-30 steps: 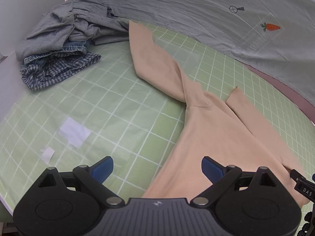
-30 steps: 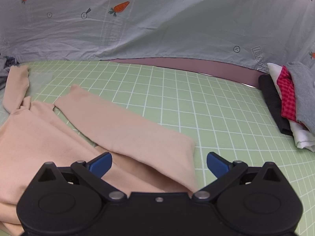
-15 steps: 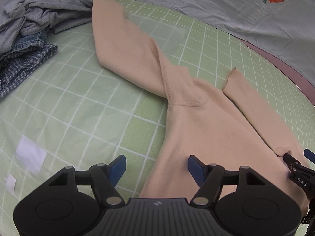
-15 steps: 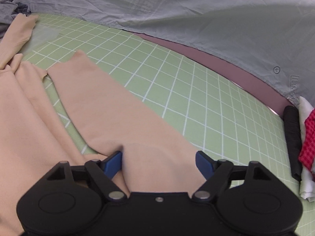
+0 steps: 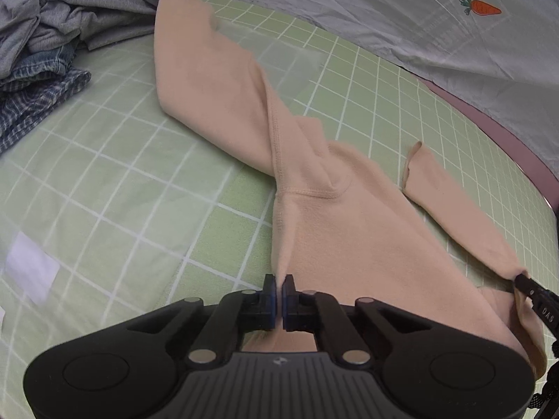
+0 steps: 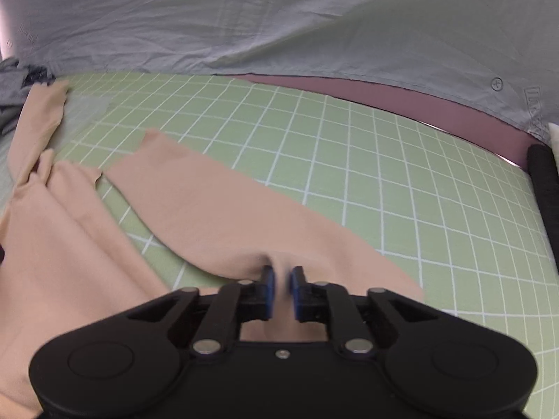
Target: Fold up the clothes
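Left gripper (image 5: 279, 284): its two blue pads are pressed together on the side edge of the peach garment, and a little ridge of cloth stands up between them.
Right gripper (image 6: 282, 276): its jaws are nearly together with a fold of the peach cloth pinched between them. That part is blurry, so I think the pads are touching the cloth, but a thin gap may be left.
Right gripper from the other side (image 5: 534, 291): only a black tip shows at the right edge of the left camera's view, at the end of one long part of the garment.
Peach garment (image 5: 349, 230): it lies spread flat on the green mat, near the person. It looks like tights or leggings with a stitched seam in the middle.
Left leg (image 5: 206, 80): this long part runs away toward the pile of clothes, and its far end is just beside the pile.
Right leg (image 6: 223, 209): this long part lies flat on the mat, apart from the rest, with green showing in between.
Green mat (image 6: 401, 181): it has white grid lines and covers the table.
Pile of clothes (image 5: 59, 31): grey, denim and checked things are heaped at the far left of the mat.
Grey sheet (image 6: 314, 24): it hangs behind the mat and has a small carrot picture (image 5: 482, 7).
Black cloth (image 6: 545, 181): it sits at the far right edge of the mat.
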### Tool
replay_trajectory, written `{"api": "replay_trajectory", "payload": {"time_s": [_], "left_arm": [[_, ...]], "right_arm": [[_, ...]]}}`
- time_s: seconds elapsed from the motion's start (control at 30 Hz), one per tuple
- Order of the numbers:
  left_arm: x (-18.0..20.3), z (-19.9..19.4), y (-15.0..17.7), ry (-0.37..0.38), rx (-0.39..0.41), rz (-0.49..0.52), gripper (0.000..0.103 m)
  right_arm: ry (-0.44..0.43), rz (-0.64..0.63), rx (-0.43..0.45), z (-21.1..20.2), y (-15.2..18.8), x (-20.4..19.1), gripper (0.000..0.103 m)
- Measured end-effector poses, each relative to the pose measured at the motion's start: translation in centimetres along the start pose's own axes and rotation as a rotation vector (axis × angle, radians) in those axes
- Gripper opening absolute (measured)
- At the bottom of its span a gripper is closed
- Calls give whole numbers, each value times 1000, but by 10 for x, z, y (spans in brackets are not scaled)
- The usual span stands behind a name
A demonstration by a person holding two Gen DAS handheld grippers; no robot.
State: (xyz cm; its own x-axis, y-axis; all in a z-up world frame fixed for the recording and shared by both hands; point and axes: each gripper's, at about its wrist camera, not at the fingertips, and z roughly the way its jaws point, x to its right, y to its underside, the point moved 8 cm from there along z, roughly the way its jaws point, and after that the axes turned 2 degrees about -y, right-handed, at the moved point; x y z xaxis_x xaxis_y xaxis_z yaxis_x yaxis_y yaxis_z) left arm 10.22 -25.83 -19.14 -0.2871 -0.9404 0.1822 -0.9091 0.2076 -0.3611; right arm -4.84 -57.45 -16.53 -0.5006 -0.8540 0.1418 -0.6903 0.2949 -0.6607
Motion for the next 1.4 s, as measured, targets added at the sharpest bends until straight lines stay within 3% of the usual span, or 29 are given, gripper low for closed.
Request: {"api": "replay_trajectory", "payload": {"time_s": [0.13,0.17,0.27,0.37,0.47,0.57,0.63,0.7,0.77,0.8,0.87,0.93,1.23,1.37,1.4], "left_arm": [[-12,-16,3,-34,16,1,4],[-19,-19,5,-46,11,-7,4],[-38,-21,15,-81,-19,-32,4],[-51,-18,29,-60,-62,-87,4],[-49,-18,30,-71,-55,-82,10],[-45,-21,20,-94,-18,-62,20],[-44,-22,12,-97,0,-59,38],[-42,-21,4,-99,13,-66,49],[-41,-17,0,-110,14,-64,57],[-40,-14,-2,-121,11,-57,64],[-38,-8,-3,-143,-2,-43,66],[-37,-3,0,-155,-18,-39,71],[-34,11,18,-169,-51,-8,77],[-32,13,21,-178,-47,3,79],[-32,13,21,-180,-46,5,79]], "right_arm": [[55,98,22,-3,-1,31,5],[104,127,15,-3,2,50,5],[231,268,-35,-8,25,117,5],[259,357,-109,-9,52,150,6],[268,291,-151,-6,64,135,11],[253,262,-94,-10,54,112,43],[221,232,-42,-11,39,93,56],[166,190,-2,-10,24,71,77],[75,167,7,-3,15,47,86],[28,156,10,1,11,34,86],[-18,126,-2,10,9,14,87],[-21,91,-18,16,9,-2,88],[-214,49,-58,19,19,-53,88],[-242,53,-78,21,24,-62,82],[-238,34,-79,21,25,-64,77]]}}
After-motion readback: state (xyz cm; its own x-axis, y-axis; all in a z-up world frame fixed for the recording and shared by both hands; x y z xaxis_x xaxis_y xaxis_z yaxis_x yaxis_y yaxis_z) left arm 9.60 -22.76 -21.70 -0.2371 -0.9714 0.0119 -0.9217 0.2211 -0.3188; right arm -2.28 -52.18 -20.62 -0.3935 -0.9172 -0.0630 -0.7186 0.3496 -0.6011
